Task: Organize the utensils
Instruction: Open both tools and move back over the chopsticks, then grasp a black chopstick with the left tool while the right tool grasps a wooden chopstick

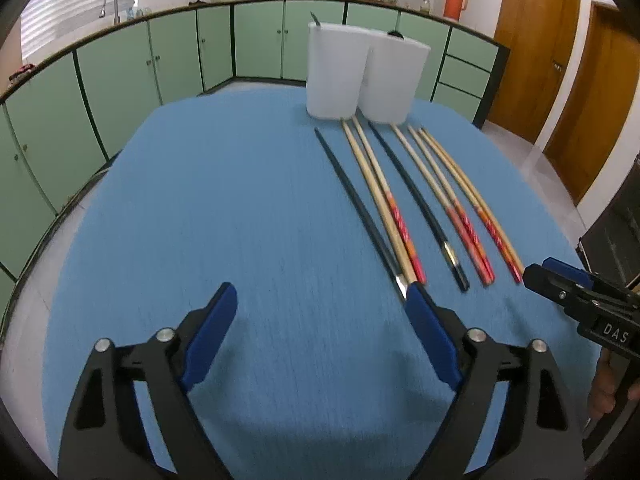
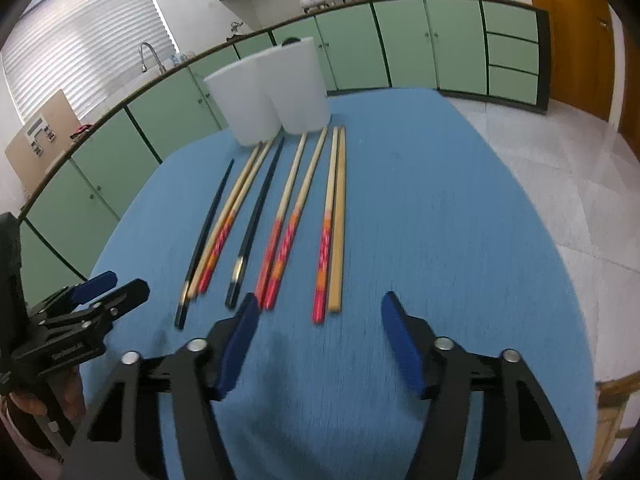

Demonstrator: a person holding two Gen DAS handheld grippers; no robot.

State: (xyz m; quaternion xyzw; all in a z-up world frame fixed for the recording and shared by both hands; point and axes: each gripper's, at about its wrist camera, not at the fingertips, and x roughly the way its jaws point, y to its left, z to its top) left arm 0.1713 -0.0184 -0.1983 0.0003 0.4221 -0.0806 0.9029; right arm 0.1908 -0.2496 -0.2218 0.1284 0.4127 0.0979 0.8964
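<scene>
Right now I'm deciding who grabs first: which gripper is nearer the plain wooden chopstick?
Right. The plain wooden chopstick ends just ahead of the open right gripper; the left gripper sits beside the leftmost black chopstick.

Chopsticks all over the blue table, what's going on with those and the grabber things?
A person is holding two grabbers and is about to tidy the chopsticks. They lie in a row on the blue table, some black and some wooden with red ends. Two white cups stand at the far end of the row, with something dark poking out of them. The left gripper and right gripper both have their jaws open near the closest ends and hold nothing yet.
</scene>
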